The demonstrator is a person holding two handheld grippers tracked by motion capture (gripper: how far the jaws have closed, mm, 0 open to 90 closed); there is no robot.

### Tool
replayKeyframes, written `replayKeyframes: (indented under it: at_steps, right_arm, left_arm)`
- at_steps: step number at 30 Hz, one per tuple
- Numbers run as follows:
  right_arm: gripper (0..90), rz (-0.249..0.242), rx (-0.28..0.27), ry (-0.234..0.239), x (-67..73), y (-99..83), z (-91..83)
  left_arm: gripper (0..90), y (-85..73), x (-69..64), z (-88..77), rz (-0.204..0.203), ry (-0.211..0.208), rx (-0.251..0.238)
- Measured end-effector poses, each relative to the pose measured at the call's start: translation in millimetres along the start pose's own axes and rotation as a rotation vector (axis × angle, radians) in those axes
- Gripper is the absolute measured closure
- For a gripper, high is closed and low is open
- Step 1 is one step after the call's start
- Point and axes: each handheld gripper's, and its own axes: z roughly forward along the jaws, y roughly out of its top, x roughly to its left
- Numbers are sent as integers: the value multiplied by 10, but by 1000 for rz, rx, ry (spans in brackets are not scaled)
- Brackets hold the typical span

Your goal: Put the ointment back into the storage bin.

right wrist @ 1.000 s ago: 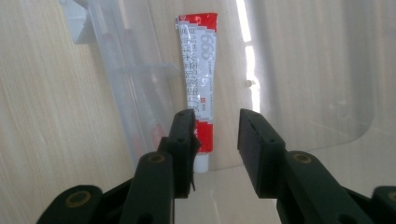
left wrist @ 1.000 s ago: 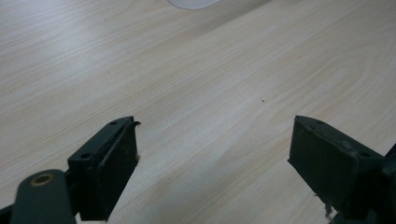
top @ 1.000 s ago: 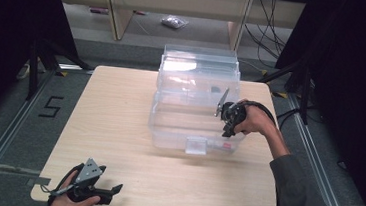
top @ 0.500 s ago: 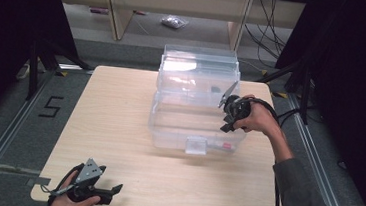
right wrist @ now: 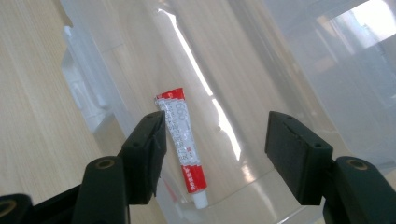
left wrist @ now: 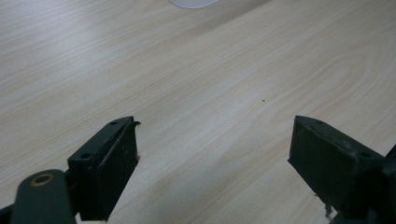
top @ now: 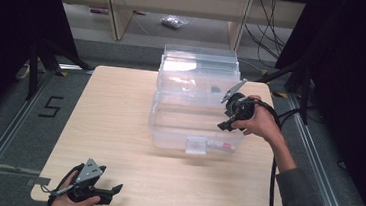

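A small red-and-white tube (right wrist: 181,140) lies on the floor of the clear plastic bin (top: 169,117), near its front wall. My right gripper (top: 229,113) has lifted slightly above the bin's right edge, jaws wide apart and empty, so I judge the tube released. My left gripper (top: 105,192) stays open and idle on the wooden table (top: 114,122).

Pale wooden table (top: 114,122) bears clear plastic bin (top: 179,128).
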Motion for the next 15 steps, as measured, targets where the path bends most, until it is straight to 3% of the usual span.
replayKeyframes:
  at_steps: [4,5,6,8,10,15]
  right_arm:
    - [390,0,-51,-6,88,-14,-50]
    - [386,-46,-76,-8,73,-15,-49]
    - [381,17,-62,-2,128,-31,-72]
    - [374,33,-60,-14,179,-50,-90]
    - [369,15,-76,-13,202,-62,-99]
    - [342,30,-100,-9,256,-96,-112]
  left_arm:
    - [150,0,4,-5,-6,-7,7]
    - [150,0,8,-8,-2,-6,8]
    - [150,-1,2,-2,-10,2,-1]
    - [150,-1,3,-13,-1,-8,3]
    - [150,-1,0,-9,-3,-6,0]
    - [150,0,4,-7,-4,3,0]
